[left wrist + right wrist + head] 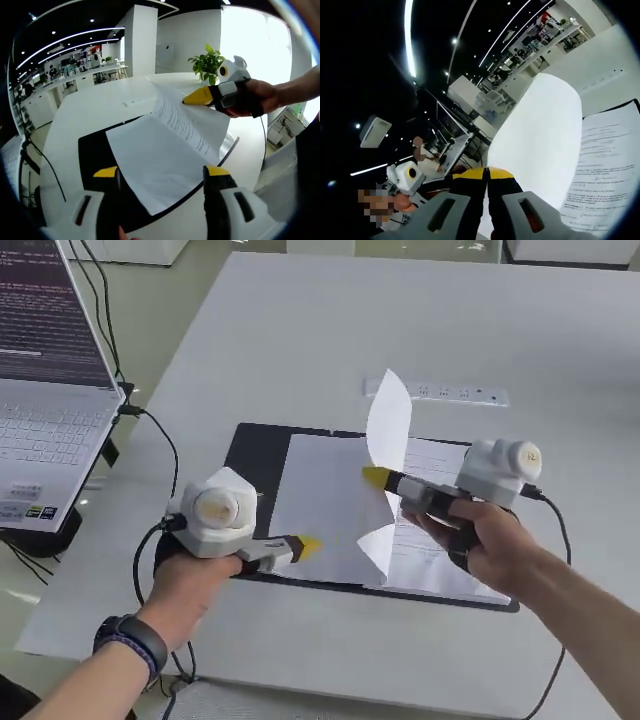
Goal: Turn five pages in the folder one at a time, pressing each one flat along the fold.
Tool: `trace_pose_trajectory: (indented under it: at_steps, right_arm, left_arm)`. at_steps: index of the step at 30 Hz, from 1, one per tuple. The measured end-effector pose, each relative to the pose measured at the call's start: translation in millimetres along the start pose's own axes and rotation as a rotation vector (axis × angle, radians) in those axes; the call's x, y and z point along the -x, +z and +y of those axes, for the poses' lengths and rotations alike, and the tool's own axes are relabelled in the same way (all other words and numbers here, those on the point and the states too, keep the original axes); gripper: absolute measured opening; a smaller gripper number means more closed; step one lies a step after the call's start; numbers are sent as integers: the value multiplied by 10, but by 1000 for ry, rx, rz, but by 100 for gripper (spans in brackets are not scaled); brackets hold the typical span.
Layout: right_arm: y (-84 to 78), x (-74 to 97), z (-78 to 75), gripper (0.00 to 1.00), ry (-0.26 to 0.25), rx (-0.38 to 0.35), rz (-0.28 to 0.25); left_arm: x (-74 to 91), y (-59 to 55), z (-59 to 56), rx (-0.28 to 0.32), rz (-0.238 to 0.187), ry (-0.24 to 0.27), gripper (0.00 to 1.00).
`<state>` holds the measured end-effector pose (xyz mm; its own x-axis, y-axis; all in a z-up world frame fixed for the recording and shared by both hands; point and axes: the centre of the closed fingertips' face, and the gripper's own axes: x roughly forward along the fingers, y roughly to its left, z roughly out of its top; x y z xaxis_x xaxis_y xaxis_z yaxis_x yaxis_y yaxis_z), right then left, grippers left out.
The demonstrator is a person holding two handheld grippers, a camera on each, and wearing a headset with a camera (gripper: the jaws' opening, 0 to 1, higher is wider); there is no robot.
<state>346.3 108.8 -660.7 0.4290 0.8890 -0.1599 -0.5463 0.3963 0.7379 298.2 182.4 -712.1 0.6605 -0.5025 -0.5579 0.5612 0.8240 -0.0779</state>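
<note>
A black folder (pixel 250 455) lies open on the white table, a blank white page (pixel 320 505) flat on its left side and a printed page (pixel 435 455) on its right. My right gripper (pixel 375 477) is shut on the edge of one page (pixel 390 420), which stands upright and curled over the fold. In the right gripper view the jaws (pixel 487 175) pinch that lifted page (pixel 540 135), beside the printed page (pixel 602 165). My left gripper (pixel 308 545) rests open at the folder's near edge, its jaws (pixel 161 172) apart before the blank page (pixel 150 160).
An open laptop (pixel 50 390) stands at the left with cables (pixel 160 435) trailing toward the folder. A white power strip (pixel 440 393) lies behind the folder. A potted plant (pixel 207 65) stands at the table's far end.
</note>
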Motion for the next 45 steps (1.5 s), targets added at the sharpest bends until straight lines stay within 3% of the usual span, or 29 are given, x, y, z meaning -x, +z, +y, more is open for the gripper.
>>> trace_pose_trajectory:
  at_steps: [14, 25, 30, 33, 36, 40, 45]
  right_arm:
    - [-395, -525, 51, 0, 8, -6, 133]
    - [-748, -819, -141, 0, -44, -62, 214]
    - [-858, -884, -212, 0, -71, -85, 230]
    - [-973, -929, -343, 0, -93, -72, 259]
    - [-1043, -924, -344, 0, -96, -87, 258]
    - [-1102, -1014, -558, 0, -123, -122, 260]
    - [-1219, -1105, -687, 13, -143, -95, 307]
  left_arm:
    - [224, -161, 239, 58, -12, 56, 67]
    - [307, -320, 397, 95, 0, 89, 66]
    - [302, -360, 376, 92, 12, 82, 66]
    - [306, -356, 375, 96, 14, 82, 66]
    - [322, -347, 374, 101, 17, 89, 65]
    - [333, -375, 337, 112, 26, 88, 66]
    - [367, -389, 307, 119, 31, 95, 64]
